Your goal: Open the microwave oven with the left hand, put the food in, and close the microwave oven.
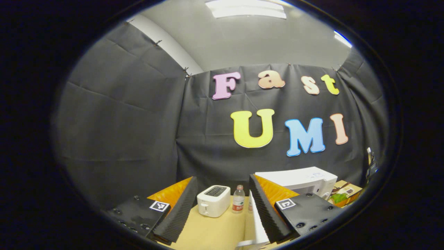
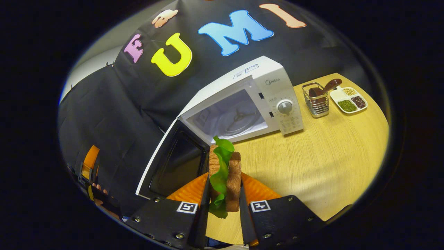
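Note:
In the right gripper view my right gripper (image 2: 223, 194) is shut on a sandwich (image 2: 225, 173), two bread slices with green lettuce between them, held upright above the wooden table (image 2: 312, 163). Just beyond it stands the white microwave oven (image 2: 263, 100), its door (image 2: 173, 161) swung wide open to the left and the cavity with its turntable (image 2: 239, 119) in sight. In the left gripper view my left gripper (image 1: 222, 205) is open and holds nothing; the microwave oven (image 1: 305, 178) sits behind its right finger, with the edge of the open door (image 1: 258, 222) beside that finger.
A white toaster (image 1: 213, 200) and a small water bottle (image 1: 238, 199) stand on the table ahead of the left gripper. Right of the microwave are a wire holder with a brown scoop (image 2: 316, 99) and a white divided dish of beans (image 2: 348, 99). A person's hand (image 2: 99, 194) shows at far left.

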### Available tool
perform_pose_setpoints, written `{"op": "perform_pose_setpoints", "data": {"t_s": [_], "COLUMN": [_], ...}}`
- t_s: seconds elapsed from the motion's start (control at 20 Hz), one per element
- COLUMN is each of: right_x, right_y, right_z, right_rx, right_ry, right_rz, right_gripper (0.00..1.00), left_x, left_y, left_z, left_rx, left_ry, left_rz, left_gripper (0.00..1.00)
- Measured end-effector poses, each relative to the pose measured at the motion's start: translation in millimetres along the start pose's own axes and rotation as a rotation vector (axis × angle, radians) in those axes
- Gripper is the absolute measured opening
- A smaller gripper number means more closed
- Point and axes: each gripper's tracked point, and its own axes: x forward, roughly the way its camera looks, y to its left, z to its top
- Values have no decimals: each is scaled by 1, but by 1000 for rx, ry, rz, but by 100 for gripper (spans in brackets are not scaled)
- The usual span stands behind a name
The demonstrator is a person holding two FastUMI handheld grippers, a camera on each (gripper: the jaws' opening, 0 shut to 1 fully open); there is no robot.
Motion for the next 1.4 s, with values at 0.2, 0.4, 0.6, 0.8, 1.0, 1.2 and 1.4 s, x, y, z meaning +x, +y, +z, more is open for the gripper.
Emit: {"op": "perform_pose_setpoints", "data": {"t_s": [0.2,0.4,0.6,0.8,1.0,1.2,1.4], "right_x": [37,70,106,137,167,202,227], "right_y": [11,14,17,17,14,5,-6], "right_z": [12,24,36,50,58,71,81], "right_rx": [43,55,63,72,76,96,100], "right_ry": [-59,-109,-165,-235,-276,-314,-337], "right_rz": [-7,-25,-22,-33,-35,-56,-84], "right_gripper": [41,41,41,40,40,40,40], "left_x": [19,35,44,46,45,39,31], "left_y": [36,60,90,127,154,159,163], "left_z": [-8,-12,-10,-18,-20,-25,-26], "left_rx": [4,17,-5,-61,-50,4,76], "left_ry": [12,21,24,62,63,89,100], "left_rz": [11,4,18,63,109,108,114], "left_gripper": [96,96,94,96,96,96,96]}}
